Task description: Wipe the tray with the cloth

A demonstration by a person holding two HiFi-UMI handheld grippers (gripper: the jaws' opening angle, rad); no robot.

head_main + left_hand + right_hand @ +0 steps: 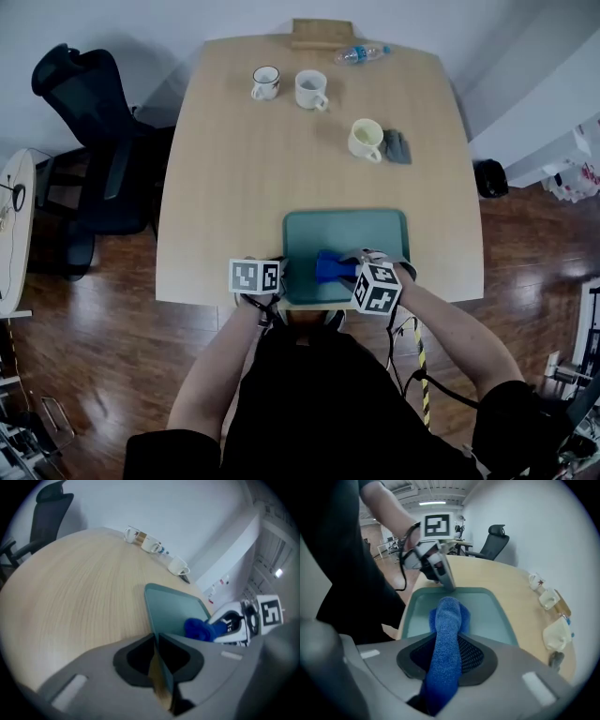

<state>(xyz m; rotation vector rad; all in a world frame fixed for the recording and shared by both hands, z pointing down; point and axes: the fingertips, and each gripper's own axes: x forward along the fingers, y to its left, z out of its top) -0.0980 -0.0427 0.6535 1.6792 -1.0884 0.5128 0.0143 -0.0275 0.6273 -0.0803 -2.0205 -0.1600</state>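
- Presently, the left gripper (157, 656) is seen closed narrowly on the tray (174, 607): the tray's near left rim is pinched edge-on between its jaws.
- The right gripper (446, 660) is clamped on the blue cloth (448, 618). The cloth is gripped between the jaws and runs out ahead of them, and its bunched free end is laid on the tray floor just beyond the tips.
- From the left gripper, the cloth is found ahead and to the right, inside the tray, with the right gripper just behind it.
- From the right gripper, the left gripper is seen straight ahead across the tray, at the opposite rim.
- The tray is set flat on the wooden table (234, 169), at the edge nearest both grippers.
- Ahead of the right gripper, well apart from the tray, a cream mug (366, 140) is stood upright, with a small grey object (397, 147) just beside it.
- Further ahead of both grippers, a dark-rimmed white mug (265, 82) and a plain white mug (310, 90) are placed near each other.
- Beyond them, a plastic bottle (361, 53) is laid on its side at the table's far edge.
- Off the table, out to the left of the left gripper, a black office chair (89, 141) is parked.
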